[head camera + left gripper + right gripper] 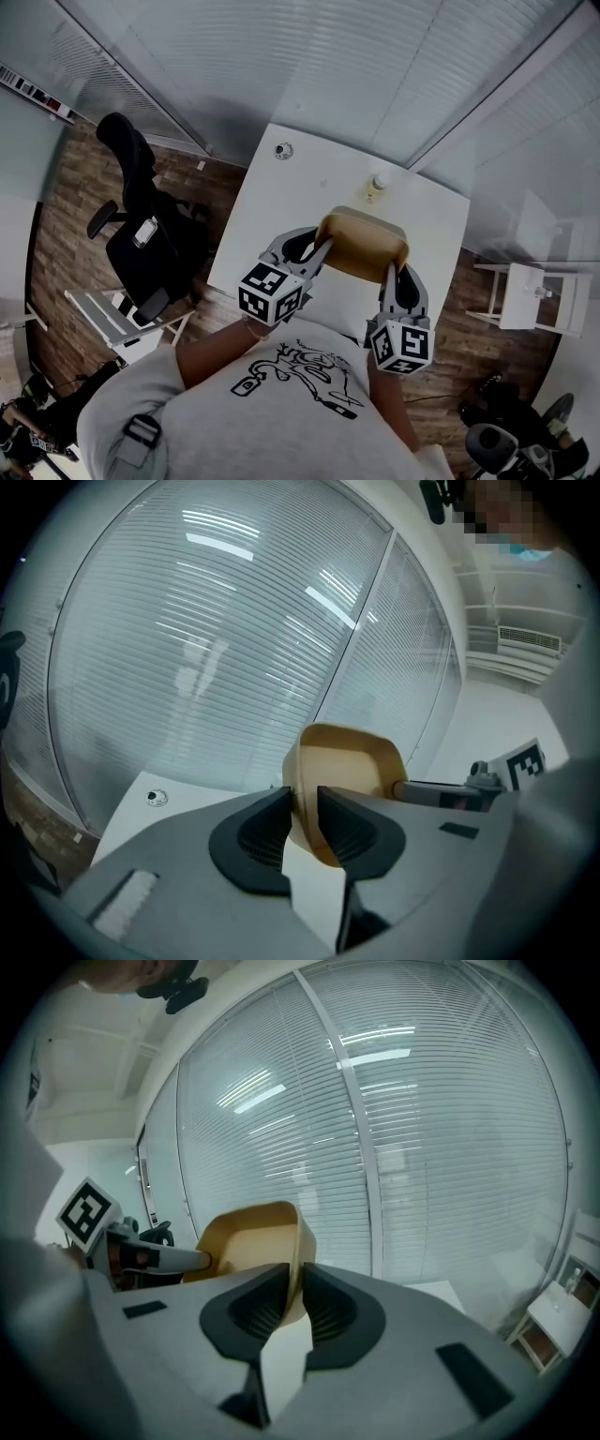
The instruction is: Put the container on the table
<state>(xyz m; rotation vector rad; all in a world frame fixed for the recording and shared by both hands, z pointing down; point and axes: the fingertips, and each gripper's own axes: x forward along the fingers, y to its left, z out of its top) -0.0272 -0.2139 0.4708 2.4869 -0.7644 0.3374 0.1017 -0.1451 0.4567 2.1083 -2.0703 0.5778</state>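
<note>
Over table (pixel 281 202), container (pixel 361 246) rim between both jaws

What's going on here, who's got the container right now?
A person holds the tan container with both grippers. The left gripper is shut on one side wall and the right gripper on the opposite wall. The container looks lifted over the white table, not yet set down. A small bottle stands on the table beyond it.
</note>
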